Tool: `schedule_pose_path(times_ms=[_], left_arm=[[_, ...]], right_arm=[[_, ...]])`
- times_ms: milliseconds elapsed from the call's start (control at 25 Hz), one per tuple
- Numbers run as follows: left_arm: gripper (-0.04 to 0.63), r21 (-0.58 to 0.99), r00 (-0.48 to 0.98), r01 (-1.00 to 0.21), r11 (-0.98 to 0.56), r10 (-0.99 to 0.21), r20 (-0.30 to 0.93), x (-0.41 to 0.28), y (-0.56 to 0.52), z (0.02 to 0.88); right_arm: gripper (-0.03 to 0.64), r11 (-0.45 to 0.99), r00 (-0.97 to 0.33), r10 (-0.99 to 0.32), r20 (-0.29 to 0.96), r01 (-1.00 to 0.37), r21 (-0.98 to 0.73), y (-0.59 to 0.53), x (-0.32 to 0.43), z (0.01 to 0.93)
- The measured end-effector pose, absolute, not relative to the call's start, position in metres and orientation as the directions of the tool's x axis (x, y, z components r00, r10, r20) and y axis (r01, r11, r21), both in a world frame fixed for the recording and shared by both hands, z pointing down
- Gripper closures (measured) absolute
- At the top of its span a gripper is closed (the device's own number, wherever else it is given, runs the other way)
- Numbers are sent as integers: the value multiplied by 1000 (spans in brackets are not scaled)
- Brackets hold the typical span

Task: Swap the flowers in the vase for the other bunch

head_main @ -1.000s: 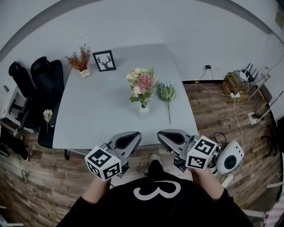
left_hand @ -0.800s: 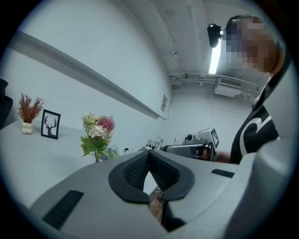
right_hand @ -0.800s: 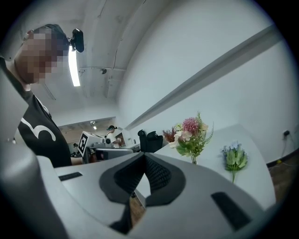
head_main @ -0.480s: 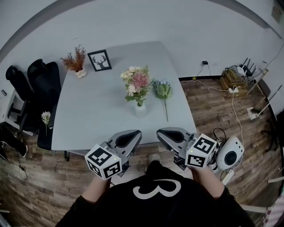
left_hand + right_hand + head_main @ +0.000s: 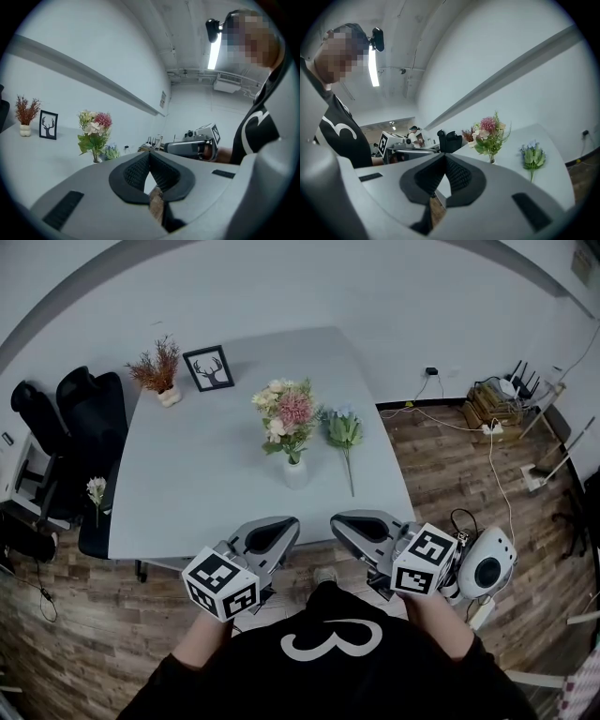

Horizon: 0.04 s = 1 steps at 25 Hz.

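Observation:
A small white vase [image 5: 295,472] stands near the middle of the grey table [image 5: 206,474] and holds a pink and cream bouquet [image 5: 285,413] [image 5: 93,131] [image 5: 490,136]. To its right a blue bunch [image 5: 343,432] [image 5: 532,157] with a long stem lies flat on the table. Both grippers hover side by side before the table's near edge, short of the flowers. My left gripper [image 5: 281,526] [image 5: 150,152] is shut and empty. My right gripper [image 5: 342,521] [image 5: 444,155] is shut and empty too.
A framed deer picture [image 5: 208,367] and a pot of dried red sprigs [image 5: 161,367] stand at the table's far left corner. Black office chairs [image 5: 89,427] sit left of the table, one bearing a loose white flower [image 5: 96,489]. A white device [image 5: 485,570] and cables lie on the floor at right.
The head view has shifted slightly, so the table and flowers sit a little further left and up in the picture. Both grippers stay where they were, still shut.

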State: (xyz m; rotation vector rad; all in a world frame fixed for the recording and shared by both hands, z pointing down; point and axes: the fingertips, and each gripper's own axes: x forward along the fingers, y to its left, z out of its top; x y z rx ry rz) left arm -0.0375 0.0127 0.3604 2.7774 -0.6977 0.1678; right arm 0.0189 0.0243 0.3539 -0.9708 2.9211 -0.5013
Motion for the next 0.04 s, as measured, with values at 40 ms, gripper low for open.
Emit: schedule_pose_path(times_ms=[40], left_arm=[[584, 237, 877, -479, -845, -447, 177, -37, 13, 361]], right_arm=[[609, 754, -805, -587, 79, -580, -310, 25, 19, 355]])
